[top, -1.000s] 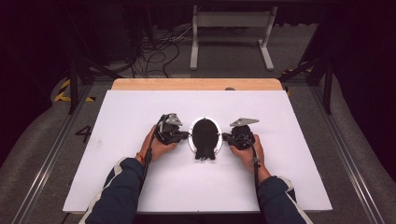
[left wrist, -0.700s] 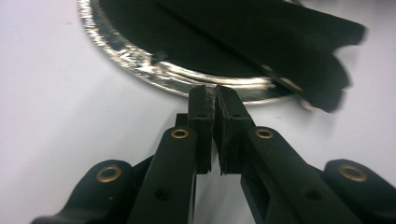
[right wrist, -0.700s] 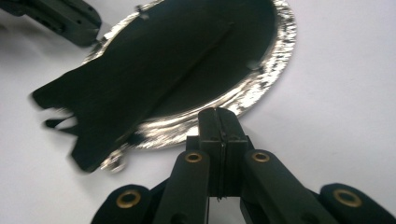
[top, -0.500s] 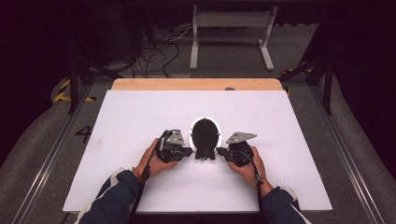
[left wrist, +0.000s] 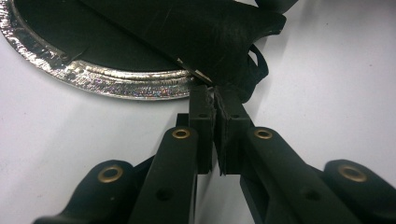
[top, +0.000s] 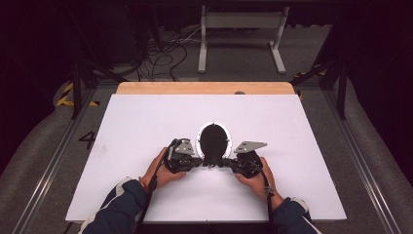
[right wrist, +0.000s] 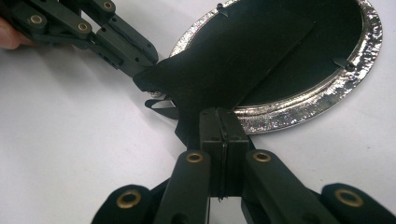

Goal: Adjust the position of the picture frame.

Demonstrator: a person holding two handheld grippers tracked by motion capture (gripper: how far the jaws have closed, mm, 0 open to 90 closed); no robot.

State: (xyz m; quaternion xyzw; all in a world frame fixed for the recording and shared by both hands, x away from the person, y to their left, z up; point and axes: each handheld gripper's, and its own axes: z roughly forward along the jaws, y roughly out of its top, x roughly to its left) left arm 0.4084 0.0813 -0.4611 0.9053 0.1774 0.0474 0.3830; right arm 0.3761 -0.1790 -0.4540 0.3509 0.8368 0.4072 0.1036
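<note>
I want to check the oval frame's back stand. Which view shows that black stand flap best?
The right gripper view: the stand flap lies there in full across the silver frame, both grippers pinching its near end. The left gripper view crops it; the high view gives a small dark oval.

High overhead forward-down; both tongs cameras close, sharing the silver-rimmed frame (left wrist: 107, 81).
</note>
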